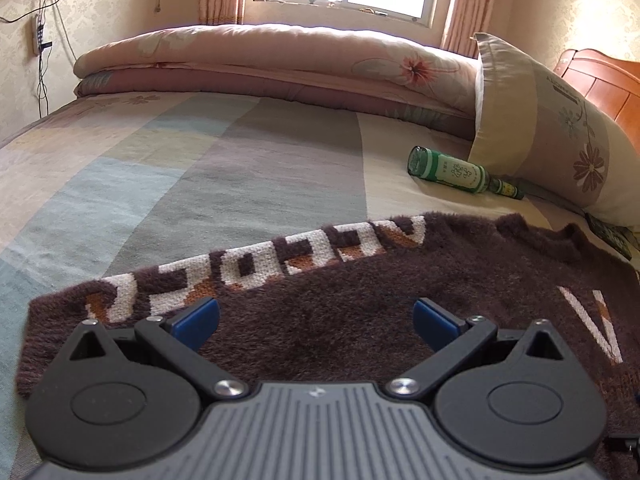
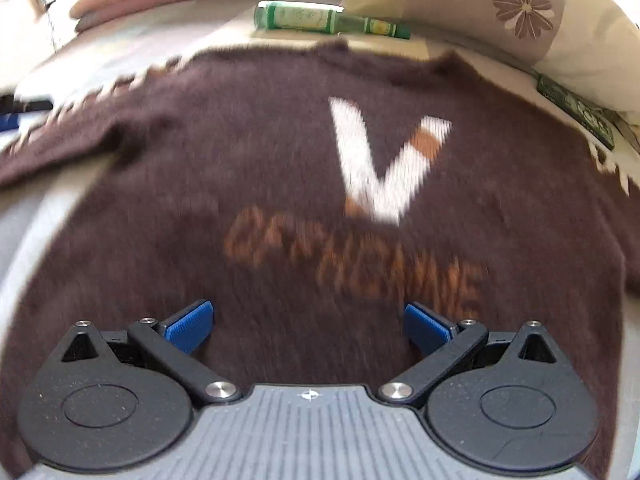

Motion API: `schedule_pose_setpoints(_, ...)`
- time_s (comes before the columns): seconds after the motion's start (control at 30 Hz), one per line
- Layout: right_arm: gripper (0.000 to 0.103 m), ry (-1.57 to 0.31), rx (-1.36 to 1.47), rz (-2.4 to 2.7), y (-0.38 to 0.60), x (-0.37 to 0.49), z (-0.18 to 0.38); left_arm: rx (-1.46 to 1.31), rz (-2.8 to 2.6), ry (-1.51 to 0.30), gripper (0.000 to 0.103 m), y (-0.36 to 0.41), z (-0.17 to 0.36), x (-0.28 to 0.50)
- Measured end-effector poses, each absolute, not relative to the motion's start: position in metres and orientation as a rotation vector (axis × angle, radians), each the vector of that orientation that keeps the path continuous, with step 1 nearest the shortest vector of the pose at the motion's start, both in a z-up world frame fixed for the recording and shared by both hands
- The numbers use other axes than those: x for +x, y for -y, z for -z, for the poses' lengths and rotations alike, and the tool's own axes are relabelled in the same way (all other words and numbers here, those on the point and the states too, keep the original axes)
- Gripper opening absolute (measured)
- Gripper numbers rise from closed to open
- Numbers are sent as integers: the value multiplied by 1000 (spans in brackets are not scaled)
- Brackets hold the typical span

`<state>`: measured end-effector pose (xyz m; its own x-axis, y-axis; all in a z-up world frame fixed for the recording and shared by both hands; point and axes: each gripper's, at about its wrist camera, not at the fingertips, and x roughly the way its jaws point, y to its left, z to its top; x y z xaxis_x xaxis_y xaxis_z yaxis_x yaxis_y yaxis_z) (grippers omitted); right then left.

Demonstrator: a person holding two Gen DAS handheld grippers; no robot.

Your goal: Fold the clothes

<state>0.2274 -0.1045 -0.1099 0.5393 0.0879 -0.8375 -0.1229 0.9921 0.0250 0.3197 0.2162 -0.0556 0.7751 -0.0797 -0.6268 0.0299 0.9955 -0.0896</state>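
A fuzzy dark brown sweater (image 1: 360,292) lies spread flat on the bed. It has white and orange letters along one sleeve (image 1: 256,264) and a large white V on the chest (image 2: 384,160) above orange lettering. My left gripper (image 1: 316,322) is open and empty, just above the sweater near the lettered sleeve. My right gripper (image 2: 308,326) is open and empty, over the sweater's lower body (image 2: 280,184). The right wrist view is blurred by motion.
A green glass bottle (image 1: 460,170) lies on the bed beyond the sweater, also in the right wrist view (image 2: 328,20). A floral pillow (image 1: 552,128) leans at the right by the wooden headboard (image 1: 600,80). A folded pink quilt (image 1: 260,60) lies along the far side. A dark green packet (image 2: 576,110) lies by the pillow.
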Motion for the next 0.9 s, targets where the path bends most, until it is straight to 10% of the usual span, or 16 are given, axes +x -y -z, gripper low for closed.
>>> schedule_pose_setpoints(0.9,103,-833,-52,-93,163,67,124,373,539,-838,102,20,83,204)
